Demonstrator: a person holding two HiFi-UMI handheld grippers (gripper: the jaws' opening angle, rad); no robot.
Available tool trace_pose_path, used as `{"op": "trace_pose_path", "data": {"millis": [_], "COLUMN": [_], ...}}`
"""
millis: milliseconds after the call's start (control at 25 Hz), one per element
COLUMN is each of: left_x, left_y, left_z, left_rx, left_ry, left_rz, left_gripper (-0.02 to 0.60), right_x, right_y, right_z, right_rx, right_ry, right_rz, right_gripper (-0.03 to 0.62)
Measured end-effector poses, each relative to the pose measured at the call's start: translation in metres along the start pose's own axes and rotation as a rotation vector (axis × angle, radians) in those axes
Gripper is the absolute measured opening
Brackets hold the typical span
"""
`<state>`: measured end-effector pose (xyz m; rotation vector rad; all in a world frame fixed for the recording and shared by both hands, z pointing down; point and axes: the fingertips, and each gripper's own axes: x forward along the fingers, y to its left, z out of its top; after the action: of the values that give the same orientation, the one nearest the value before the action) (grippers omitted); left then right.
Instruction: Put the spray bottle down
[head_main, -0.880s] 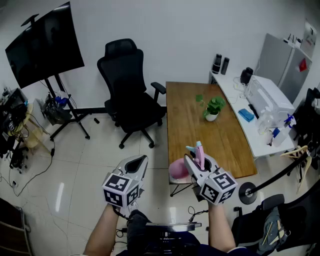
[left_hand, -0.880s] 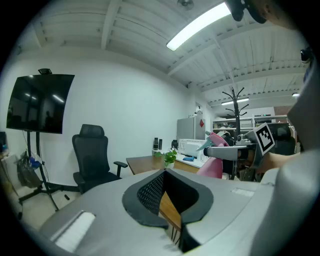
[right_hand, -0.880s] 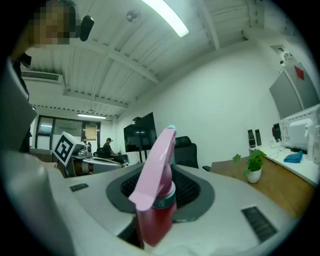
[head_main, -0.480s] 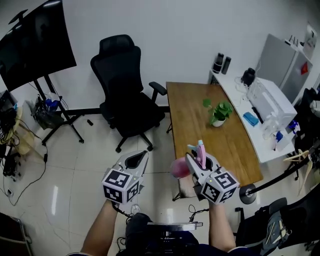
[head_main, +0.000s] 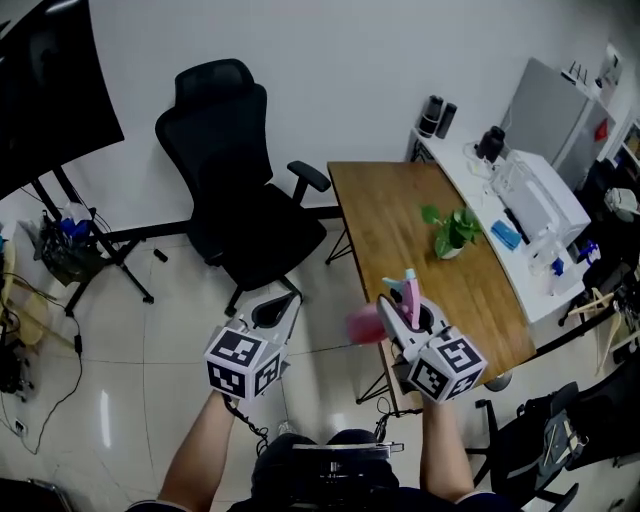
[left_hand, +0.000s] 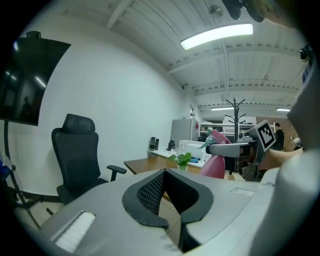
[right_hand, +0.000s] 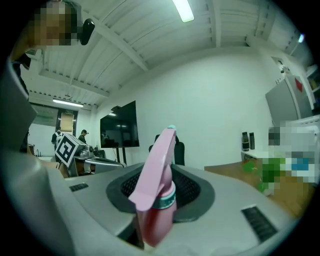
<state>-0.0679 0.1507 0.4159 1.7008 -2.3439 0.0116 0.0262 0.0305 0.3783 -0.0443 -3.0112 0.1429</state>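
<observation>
We see a wooden worktop (head_main: 420, 220) stretching ahead of the right claw (head_main: 404, 308), with a small potted plant (head_main: 455, 232) standing on it ahead and to the right. A black office chair (head_main: 225, 170) stands on the tiled floor (head_main: 110, 330) ahead of the left claw (head_main: 280, 306), near the worktop's left edge. Far to its left is a dark screen (head_main: 45, 90).

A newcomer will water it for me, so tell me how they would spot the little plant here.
Find the long wooden table to the right of the black office chair. Along its right edge, next to the white desk, stands the potted plant. It is the only leafy green thing on the wood, in a small white pot.
</observation>
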Motion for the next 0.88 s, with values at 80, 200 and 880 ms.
{"op": "trace_pose_path", "data": {"millis": [80, 200, 880], "left_x": [0.008, 0.024, 0.214], "left_y": [0.013, 0.028, 0.084], "left_z": [0.003, 0.005, 0.050], "left_rx": [-0.003, -0.007, 0.066], "left_ry": [0.005, 0.012, 0.058], "left_rz": [-0.018, -0.041, -0.138], "left_gripper": [0.006, 0.006, 0.006], "right_x": [0.014, 0.033, 0.148], "right_y": [-0.001, -0.008, -0.175], "right_z": [0.004, 0.006, 0.021], "right_rx": [0.000, 0.002, 0.036], "right_ry": [0.003, 0.007, -0.048], "right_rz": [-0.012, -0.029, -0.148], "right_gripper": [0.132, 0.132, 0.132]}}
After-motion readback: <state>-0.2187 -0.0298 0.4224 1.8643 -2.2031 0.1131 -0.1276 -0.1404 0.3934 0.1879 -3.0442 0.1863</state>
